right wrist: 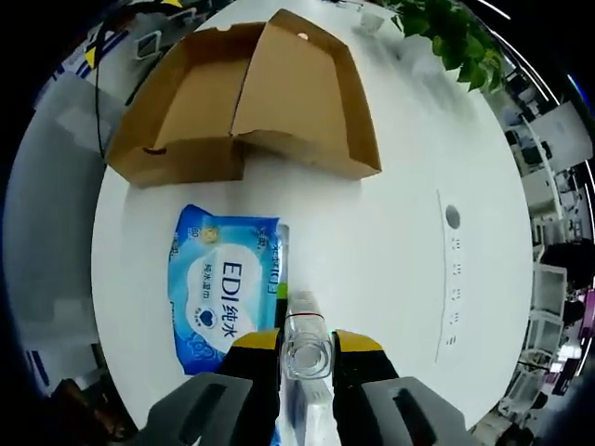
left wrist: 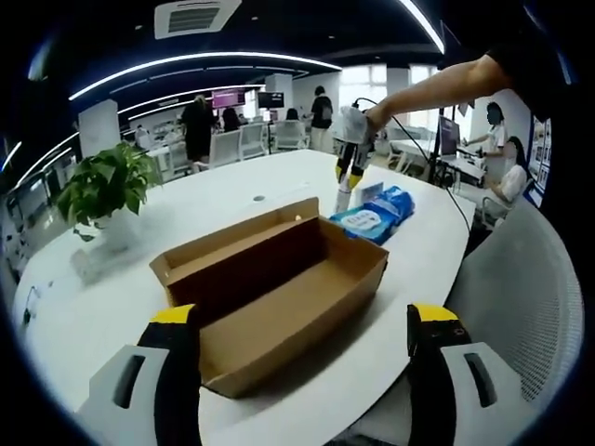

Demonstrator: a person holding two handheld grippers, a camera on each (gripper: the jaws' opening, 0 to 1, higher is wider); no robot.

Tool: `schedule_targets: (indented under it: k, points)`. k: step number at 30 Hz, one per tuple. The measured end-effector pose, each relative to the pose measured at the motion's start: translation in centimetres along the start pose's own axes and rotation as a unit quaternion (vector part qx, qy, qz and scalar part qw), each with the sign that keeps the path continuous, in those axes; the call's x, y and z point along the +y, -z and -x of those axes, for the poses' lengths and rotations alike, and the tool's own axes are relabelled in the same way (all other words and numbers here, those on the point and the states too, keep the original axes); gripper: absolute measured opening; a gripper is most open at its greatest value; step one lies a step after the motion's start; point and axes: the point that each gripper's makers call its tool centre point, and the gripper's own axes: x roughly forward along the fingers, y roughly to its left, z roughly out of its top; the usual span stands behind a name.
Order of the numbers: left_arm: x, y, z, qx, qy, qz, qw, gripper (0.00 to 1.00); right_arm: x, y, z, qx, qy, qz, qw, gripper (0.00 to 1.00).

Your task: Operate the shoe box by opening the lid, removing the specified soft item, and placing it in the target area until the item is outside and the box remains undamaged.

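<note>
The brown cardboard shoe box [left wrist: 279, 288] stands open on the white table [left wrist: 232, 190], its lid folded back and its inside bare. My left gripper [left wrist: 302, 316] is open, its jaws spread wide on either side of the box's near end. Beyond the box lies a blue pack of wet wipes [left wrist: 376, 216], flat on the table. A person's hand holds my right gripper [left wrist: 349, 172] just above the table beside that pack. From above, the right gripper [right wrist: 306, 351] is shut on a clear plastic bottle [right wrist: 305, 325], with the wipes pack [right wrist: 223, 288] to its left and the box [right wrist: 251, 93] further off.
A potted plant [left wrist: 107, 186] stands on the table left of the box. A socket strip [right wrist: 453, 269] is set in the tabletop. A grey mesh chair [left wrist: 525, 307] sits at the table's near right edge. People and desks fill the far room.
</note>
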Motion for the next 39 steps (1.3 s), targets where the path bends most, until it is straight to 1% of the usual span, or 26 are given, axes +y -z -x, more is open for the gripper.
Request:
schedule_targets:
  k: [3, 6, 15, 27, 29, 31, 34, 39]
  points:
    - [0.0, 0.2, 0.1, 0.001, 0.0, 0.003, 1.0, 0.96, -0.2, -0.1, 0.0, 0.001, 0.001, -0.003, 1.0, 0.17]
    - [0.1, 0.4, 0.1, 0.002, -0.002, 0.005, 1.0, 0.96, -0.3, -0.1, 0.1, 0.004, -0.001, 0.001, 1.0, 0.17]
    - [0.4, 0.5, 0.1, 0.003, -0.006, 0.01, 0.9999, 0.94, -1.1, -0.2, 0.2, 0.004, 0.007, 0.01, 0.9999, 0.19]
    - [1.1, 0.6, 0.0, 0.001, -0.015, 0.019, 0.9997, 0.93, -1.6, 0.1, 0.5, 0.005, 0.019, 0.006, 0.9998, 0.25]
    - [1.3, 0.5, 0.0, 0.0, -0.019, 0.023, 0.9996, 0.92, -1.7, 0.1, 0.6, 0.005, 0.023, 0.002, 0.9997, 0.28]
    - [1.6, 0.6, 0.1, 0.002, -0.025, 0.022, 0.9994, 0.9, -1.8, 0.0, 0.6, 0.002, 0.026, -0.003, 0.9997, 0.31]
    - [1.9, 0.7, 0.2, 0.004, -0.028, 0.024, 0.9993, 0.9, -2.0, -0.1, 0.9, 0.0, 0.031, -0.008, 0.9995, 0.31]
    - [2.5, 1.0, 0.3, 0.006, -0.04, 0.031, 0.9987, 0.86, -2.4, -1.3, 1.5, -0.026, 0.042, -0.027, 0.9984, 0.32]
